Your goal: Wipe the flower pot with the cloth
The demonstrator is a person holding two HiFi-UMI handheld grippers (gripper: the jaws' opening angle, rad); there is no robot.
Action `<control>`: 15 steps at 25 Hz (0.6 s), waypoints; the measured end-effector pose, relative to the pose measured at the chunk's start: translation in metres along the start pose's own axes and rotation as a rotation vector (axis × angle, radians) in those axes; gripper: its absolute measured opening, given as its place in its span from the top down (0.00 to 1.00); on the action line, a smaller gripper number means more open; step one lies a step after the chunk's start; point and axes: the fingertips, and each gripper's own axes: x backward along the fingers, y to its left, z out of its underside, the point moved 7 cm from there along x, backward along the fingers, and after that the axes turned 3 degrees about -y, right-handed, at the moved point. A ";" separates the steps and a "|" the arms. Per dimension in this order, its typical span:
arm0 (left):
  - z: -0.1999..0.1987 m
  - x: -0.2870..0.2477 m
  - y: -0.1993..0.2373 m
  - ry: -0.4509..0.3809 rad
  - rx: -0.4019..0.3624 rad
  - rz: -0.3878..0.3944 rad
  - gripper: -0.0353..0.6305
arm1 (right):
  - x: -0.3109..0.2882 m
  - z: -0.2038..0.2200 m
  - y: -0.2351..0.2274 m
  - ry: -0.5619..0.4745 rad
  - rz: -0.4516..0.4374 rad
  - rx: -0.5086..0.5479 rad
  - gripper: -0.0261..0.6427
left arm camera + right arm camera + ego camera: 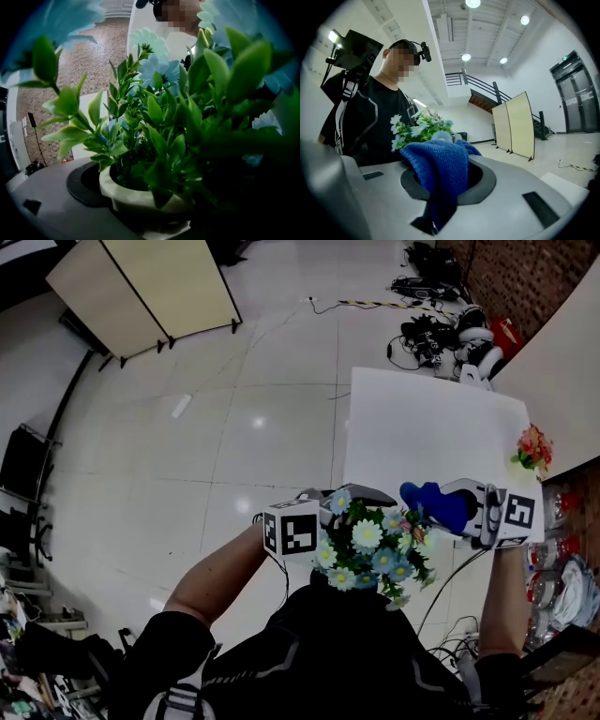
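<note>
Standing over a glossy tiled floor, the person holds both tools up close to the chest, short of the white rectangular table. The left gripper is clamped on the small cream-coloured ceramic flower pot, carrying it in the air. Its rim sits right against the tool's grey body, and the bunch of artificial white and pale-blue daisies with green leaves hides the pot from above. The right gripper pinches the blue knitted cloth between closed jaws. The cloth bunches up over the tool's front and reaches toward the blooms, lying just beside them on their right. Whether the cloth touches the pot itself I cannot tell. A small red-and-orange flower bunch sits at the table's right edge, well apart from both tools.
</note>
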 end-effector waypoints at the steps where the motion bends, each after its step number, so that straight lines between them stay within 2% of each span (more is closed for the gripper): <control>1: -0.002 -0.001 -0.002 -0.005 -0.004 0.010 0.10 | -0.005 -0.003 -0.007 -0.001 -0.018 0.007 0.85; 3: -0.006 -0.002 -0.007 -0.007 -0.013 0.031 0.10 | -0.018 -0.009 -0.013 0.014 -0.097 0.004 0.85; 5: -0.009 -0.001 -0.007 -0.006 -0.017 0.040 0.10 | -0.029 -0.013 -0.011 0.049 -0.213 -0.016 0.85; 8: -0.010 0.003 -0.001 -0.014 -0.015 0.024 0.10 | -0.039 -0.016 -0.007 0.083 -0.350 -0.048 0.85; 10: -0.008 0.005 0.002 -0.018 -0.012 0.001 0.10 | -0.038 -0.016 -0.002 0.056 -0.366 -0.050 0.85; 15: -0.007 0.010 0.005 -0.021 -0.021 -0.024 0.10 | -0.033 -0.013 0.031 0.008 -0.336 -0.004 0.85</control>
